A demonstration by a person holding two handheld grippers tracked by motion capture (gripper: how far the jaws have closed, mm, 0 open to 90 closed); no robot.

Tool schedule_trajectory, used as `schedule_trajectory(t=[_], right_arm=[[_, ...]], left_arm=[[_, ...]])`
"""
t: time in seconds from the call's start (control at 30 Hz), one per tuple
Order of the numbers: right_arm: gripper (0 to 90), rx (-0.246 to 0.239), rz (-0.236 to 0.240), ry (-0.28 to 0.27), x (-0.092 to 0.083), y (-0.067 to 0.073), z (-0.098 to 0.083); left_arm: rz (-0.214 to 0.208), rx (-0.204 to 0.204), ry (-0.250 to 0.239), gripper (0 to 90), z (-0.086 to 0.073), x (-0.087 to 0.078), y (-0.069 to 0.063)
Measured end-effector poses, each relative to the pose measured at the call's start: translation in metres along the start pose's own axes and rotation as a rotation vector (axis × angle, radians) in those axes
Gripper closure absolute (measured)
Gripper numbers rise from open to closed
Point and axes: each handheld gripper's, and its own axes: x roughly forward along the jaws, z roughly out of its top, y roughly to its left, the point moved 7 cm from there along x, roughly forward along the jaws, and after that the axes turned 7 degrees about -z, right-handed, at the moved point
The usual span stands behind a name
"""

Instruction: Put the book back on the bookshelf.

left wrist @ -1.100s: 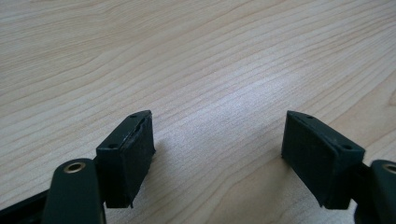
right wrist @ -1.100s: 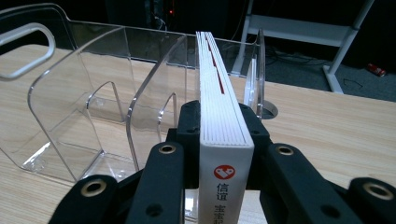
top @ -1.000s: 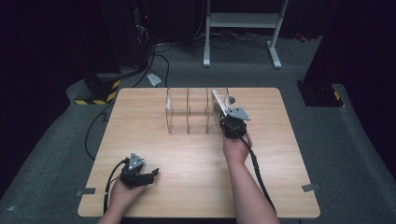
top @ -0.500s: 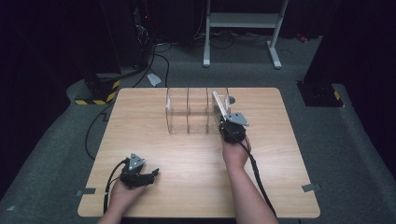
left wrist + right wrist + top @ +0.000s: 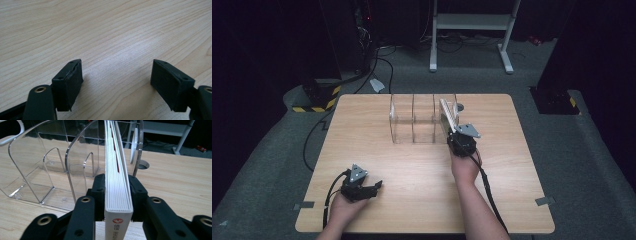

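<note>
A clear acrylic rack (image 5: 414,122) with several upright dividers stands at the back middle of the wooden table (image 5: 512,190). A thin white book (image 5: 448,115) stands on edge, tilted, in the rack's rightmost slot. My right gripper (image 5: 453,132) is shut on its near end. In the right gripper view the book (image 5: 117,170) sits between both jaws of that gripper (image 5: 117,195), spine down with a red logo, and runs into the rack (image 5: 37,170). My left gripper (image 5: 374,187) rests at the front left of the table. Its own view shows it open (image 5: 116,77) over bare wood.
A round cable hole (image 5: 460,107) sits in the table just behind the rack's right end. On the floor beyond the table are a metal stand (image 5: 469,22), cables and a yellow-black striped block (image 5: 314,102). Bare wood lies between the two grippers.
My right gripper has drawn back a little toward the person with the book still held. The left gripper has not moved.
</note>
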Motion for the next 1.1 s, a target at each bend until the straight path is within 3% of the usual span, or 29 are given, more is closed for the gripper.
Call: schedule_trajectory(t=[0.27, 0.47, 0.63, 0.87, 1.1], right_arm=[[66.8, 0.000, 0.014, 0.026, -0.005, -0.001, -0.009], [74.6, -0.002, -0.006, 0.025, -0.004, 0.000, -0.013], [74.9, 0.056, -0.040, -0.001, -0.004, -0.001, -0.014], [74.8, 0.087, -0.082, -0.009, -0.003, -0.001, -0.015], [74.6, 0.101, -0.092, -0.009, -0.003, -0.001, -0.015]], left_arm=[[0.000, 0.001, 0.001, 25.9, 0.000, 0.000, 0.000], [-0.002, 0.000, 0.002, 25.9, 0.000, 0.000, 0.000], [-0.003, -0.001, 0.002, 26.0, 0.000, 0.000, 0.000], [-0.002, 0.004, 0.002, 26.0, 0.000, 0.000, 0.000], [-0.003, 0.002, 0.001, 26.0, 0.000, 0.000, 0.000]])
